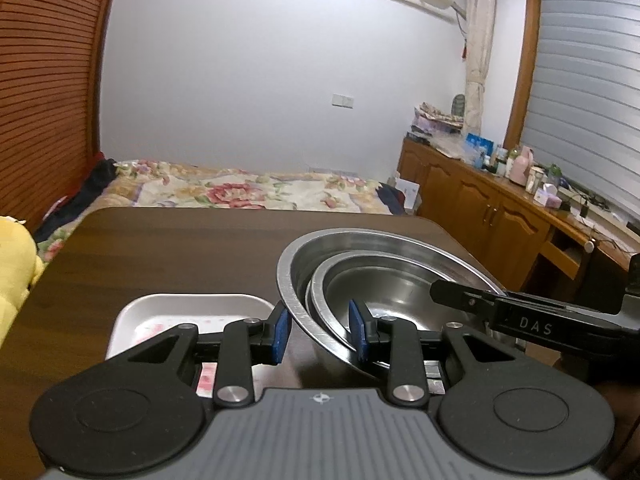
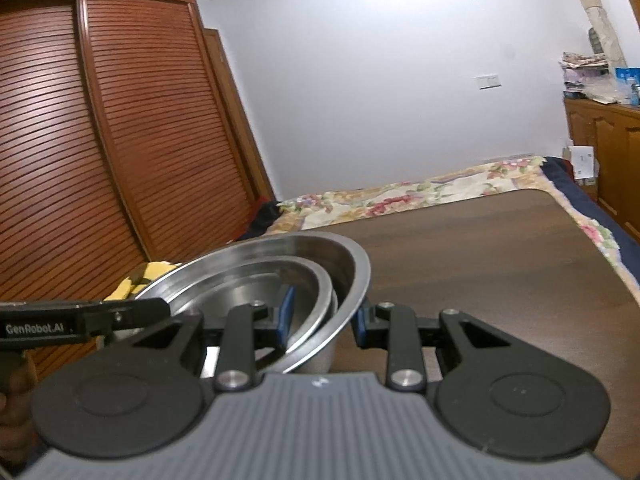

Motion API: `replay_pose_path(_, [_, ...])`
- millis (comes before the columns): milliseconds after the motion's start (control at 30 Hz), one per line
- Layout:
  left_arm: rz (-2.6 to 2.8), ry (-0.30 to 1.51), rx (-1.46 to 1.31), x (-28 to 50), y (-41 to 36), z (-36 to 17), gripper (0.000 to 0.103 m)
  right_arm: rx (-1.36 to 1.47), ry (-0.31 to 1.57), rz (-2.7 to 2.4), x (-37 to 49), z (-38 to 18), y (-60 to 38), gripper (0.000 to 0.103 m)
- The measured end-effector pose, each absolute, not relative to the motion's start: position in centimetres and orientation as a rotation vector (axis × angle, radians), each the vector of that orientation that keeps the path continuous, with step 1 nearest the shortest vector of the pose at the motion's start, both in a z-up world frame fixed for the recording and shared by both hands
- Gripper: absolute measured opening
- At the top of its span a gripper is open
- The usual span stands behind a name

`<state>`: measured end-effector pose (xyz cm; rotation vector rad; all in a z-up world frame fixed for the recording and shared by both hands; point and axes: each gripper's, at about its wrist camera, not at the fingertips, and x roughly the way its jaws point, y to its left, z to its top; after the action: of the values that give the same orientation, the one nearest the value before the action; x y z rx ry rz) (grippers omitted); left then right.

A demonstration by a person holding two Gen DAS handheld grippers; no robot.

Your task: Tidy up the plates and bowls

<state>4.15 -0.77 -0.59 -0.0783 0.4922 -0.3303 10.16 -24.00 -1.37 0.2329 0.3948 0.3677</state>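
Note:
Two steel bowls sit nested on the dark wooden table (image 1: 180, 248): a large bowl (image 1: 372, 238) with a smaller bowl (image 1: 400, 292) inside it. My left gripper (image 1: 319, 330) straddles their near walls, one blue pad outside the large rim and the other inside the small bowl, pressing both. From the opposite side, my right gripper (image 2: 323, 318) clamps the walls of the large bowl (image 2: 348, 264) and the small bowl (image 2: 248, 294) the same way. The stack looks tilted in the right wrist view. A white rectangular plate (image 1: 188, 308) lies left of the bowls.
A yellow plush toy (image 1: 16, 272) rests at the table's left edge. Behind the table is a bed with a floral cover (image 1: 240, 188). A wooden sideboard (image 1: 480, 200) stands at the right, a louvred wardrobe (image 2: 120, 140) at the left. Bare tabletop (image 2: 500, 260) stretches right of the bowls.

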Motion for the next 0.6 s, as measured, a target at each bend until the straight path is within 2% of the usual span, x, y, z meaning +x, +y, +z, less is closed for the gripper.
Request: replay_pose_path(600, [-0.19,0.503,-0.138,4.5,7.0,-2.2,0.034,0.132,0.454,0.506,12.3,-1.8,-16.6,0.032])
